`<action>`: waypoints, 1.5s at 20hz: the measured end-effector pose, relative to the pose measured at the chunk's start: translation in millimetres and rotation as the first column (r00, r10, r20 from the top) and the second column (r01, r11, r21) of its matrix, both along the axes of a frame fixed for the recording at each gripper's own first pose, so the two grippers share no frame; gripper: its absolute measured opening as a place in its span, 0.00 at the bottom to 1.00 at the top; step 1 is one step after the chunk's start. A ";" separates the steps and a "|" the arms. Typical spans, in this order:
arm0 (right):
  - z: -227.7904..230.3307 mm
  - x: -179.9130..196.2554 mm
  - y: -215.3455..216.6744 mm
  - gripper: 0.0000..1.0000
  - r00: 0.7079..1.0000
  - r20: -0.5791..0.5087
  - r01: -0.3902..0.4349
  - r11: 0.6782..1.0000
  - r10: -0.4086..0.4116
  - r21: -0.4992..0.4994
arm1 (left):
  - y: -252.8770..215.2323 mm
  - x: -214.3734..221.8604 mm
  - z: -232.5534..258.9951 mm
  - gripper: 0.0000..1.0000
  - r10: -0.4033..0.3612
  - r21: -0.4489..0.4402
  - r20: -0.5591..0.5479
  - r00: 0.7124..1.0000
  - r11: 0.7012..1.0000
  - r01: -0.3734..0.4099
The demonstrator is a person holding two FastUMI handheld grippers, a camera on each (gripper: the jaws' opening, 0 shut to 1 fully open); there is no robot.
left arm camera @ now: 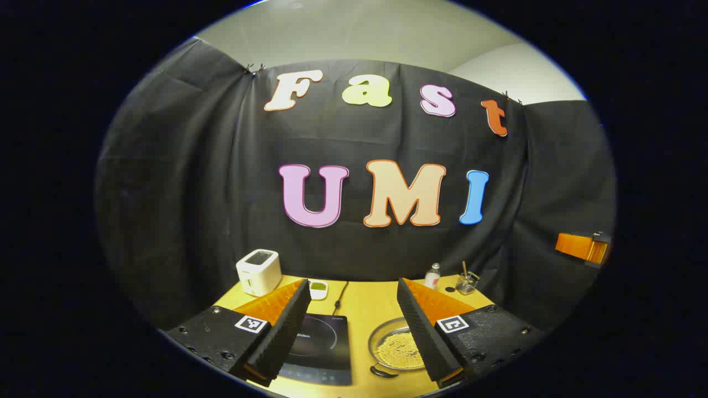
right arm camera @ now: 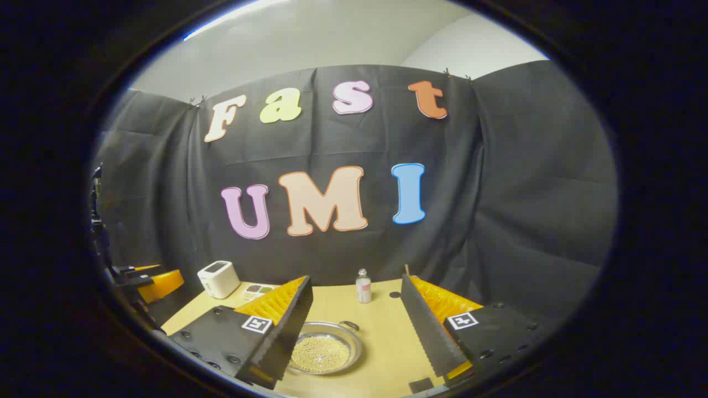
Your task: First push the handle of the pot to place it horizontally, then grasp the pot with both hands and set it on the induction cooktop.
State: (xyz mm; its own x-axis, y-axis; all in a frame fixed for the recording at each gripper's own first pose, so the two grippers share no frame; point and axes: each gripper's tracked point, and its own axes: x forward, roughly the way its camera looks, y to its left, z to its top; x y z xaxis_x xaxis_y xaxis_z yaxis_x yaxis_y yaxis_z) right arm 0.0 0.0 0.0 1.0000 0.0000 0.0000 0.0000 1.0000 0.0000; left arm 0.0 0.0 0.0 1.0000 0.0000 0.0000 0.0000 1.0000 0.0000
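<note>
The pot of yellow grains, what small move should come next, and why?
Probably lower the right gripper toward the pot's handle to push it. Both grippers are open and above the table; the pot sits beside the induction cooktop, untouched.

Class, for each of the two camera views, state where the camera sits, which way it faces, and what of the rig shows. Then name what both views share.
Left gripper view: rides the left gripper, above the table, facing the back wall; own open fingers frame the cooktop and pot.
Right gripper view: rides the right gripper, facing likewise; open fingers frame the pot.
Shared: pot, toaster, bottle.
</note>
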 end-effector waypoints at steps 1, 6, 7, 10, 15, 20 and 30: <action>3.0 -2.1 -5.2 0.98 1.000 0.008 0.010 1.000 -0.010 0.005 | -3.9 1.5 -2.6 0.95 -0.015 0.000 -0.016 1.000 1.000 0.015; 16.1 -10.9 -33.3 0.98 0.997 0.050 0.066 0.998 -0.066 -0.002 | -11.9 4.0 7.9 0.96 -0.031 0.043 -0.005 0.999 0.999 0.031; 17.5 -12.4 -36.0 0.98 0.996 0.051 0.072 0.997 -0.072 -0.004 | -13.2 4.5 11.0 0.93 -0.030 0.053 0.003 1.000 0.998 0.030; 17.3 -14.9 -34.0 0.98 0.998 0.043 0.050 0.999 -0.050 0.000 | -19.9 3.9 16.6 0.95 -0.031 0.066 0.021 0.999 0.997 0.030; 15.9 -18.2 -36.3 0.91 0.998 0.041 0.039 0.999 -0.039 0.006 | -24.6 -1.2 18.6 0.96 -0.032 0.098 0.026 0.999 0.995 0.029; -1.0 -17.0 -31.0 0.91 1.000 0.005 0.012 1.000 -0.012 0.010 | -19.7 -13.6 14.4 0.92 -0.013 0.094 0.034 0.999 0.996 0.010; -12.2 -13.6 11.8 0.89 0.995 -0.019 -0.096 0.995 0.096 0.029 | 24.1 -42.6 17.4 0.92 0.108 0.097 0.066 0.992 0.989 -0.114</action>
